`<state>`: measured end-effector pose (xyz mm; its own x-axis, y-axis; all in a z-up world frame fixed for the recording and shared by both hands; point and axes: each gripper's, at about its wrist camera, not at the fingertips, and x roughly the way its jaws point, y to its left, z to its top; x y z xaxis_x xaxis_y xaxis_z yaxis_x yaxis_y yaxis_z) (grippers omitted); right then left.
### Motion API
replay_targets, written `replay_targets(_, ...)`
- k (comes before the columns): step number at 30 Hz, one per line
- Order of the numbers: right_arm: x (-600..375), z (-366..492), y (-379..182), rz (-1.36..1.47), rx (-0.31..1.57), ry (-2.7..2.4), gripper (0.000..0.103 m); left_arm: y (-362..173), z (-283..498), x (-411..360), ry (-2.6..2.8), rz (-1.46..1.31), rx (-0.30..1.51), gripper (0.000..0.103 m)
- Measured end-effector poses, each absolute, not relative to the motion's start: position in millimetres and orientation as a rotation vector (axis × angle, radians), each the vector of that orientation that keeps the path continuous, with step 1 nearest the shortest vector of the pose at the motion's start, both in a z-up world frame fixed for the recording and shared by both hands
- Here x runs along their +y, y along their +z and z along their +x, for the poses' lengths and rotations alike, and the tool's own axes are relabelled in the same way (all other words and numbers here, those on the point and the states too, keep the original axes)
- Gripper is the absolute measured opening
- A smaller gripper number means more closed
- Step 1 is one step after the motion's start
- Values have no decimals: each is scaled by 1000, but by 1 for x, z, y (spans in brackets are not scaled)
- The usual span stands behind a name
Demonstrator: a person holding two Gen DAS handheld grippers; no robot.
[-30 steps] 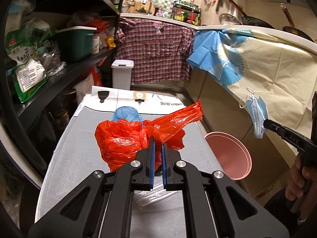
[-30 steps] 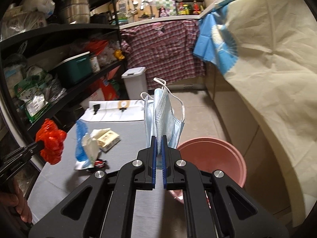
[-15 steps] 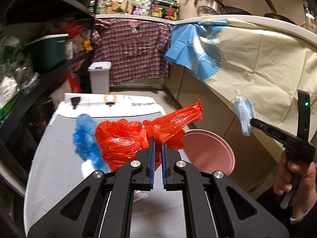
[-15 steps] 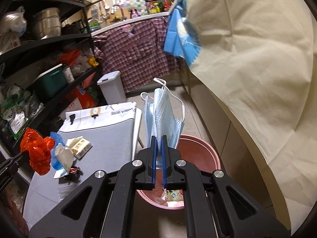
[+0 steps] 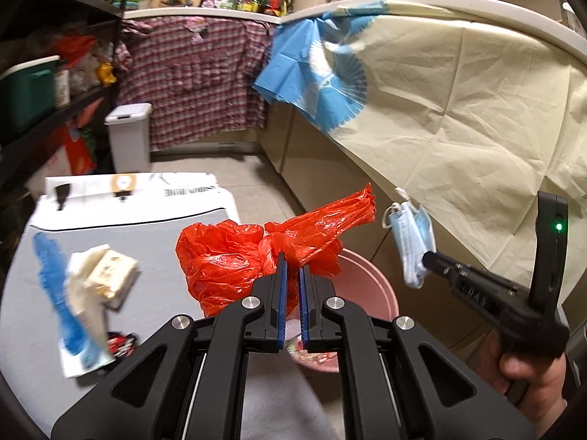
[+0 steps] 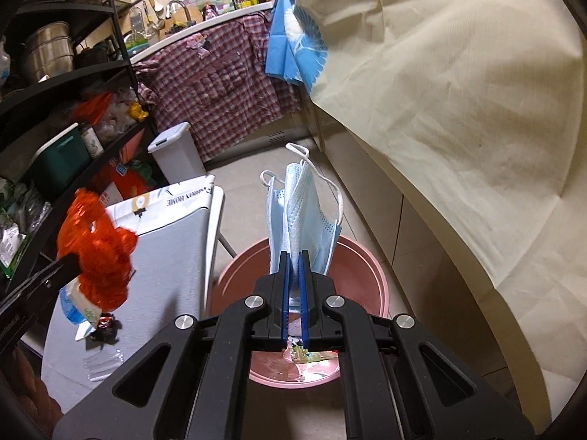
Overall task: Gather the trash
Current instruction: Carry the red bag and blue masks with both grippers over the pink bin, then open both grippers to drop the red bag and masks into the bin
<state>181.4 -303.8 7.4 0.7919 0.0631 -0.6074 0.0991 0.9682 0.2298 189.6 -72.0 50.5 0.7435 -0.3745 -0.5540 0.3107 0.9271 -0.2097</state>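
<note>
My left gripper (image 5: 290,262) is shut on a crumpled red plastic bag (image 5: 234,253), held at the table's right edge beside the pink basin (image 5: 361,286). In the right wrist view that red bag (image 6: 99,253) hangs at the left. My right gripper (image 6: 292,262) is shut on a pale blue face mask (image 6: 301,216), held above the pink basin (image 6: 361,278), which has wrappers on its bottom. The left wrist view shows the mask (image 5: 412,242) dangling from the right gripper's tip, with a hand on its handle. Loose trash lies on the grey table (image 5: 165,242): a blue wrapper (image 5: 55,289), a small box (image 5: 110,275).
Dark shelves (image 6: 73,117) packed with goods run along the left. A white lidded bin (image 5: 128,135) stands on the floor at the far end. A cream cloth (image 5: 458,117) drapes the counter on the right. A dark wrapper (image 6: 104,326) lies on the table.
Both grippers swung right toward the pink basin. The red bag moved from over the table's middle to its right edge. The mask now hangs lower, over the basin.
</note>
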Motion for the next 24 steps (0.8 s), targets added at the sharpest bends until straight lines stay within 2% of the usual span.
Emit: replay_targets(24,-311,239,-39,231,796,-83,5,-19,292,-133,-569,-183,755,6)
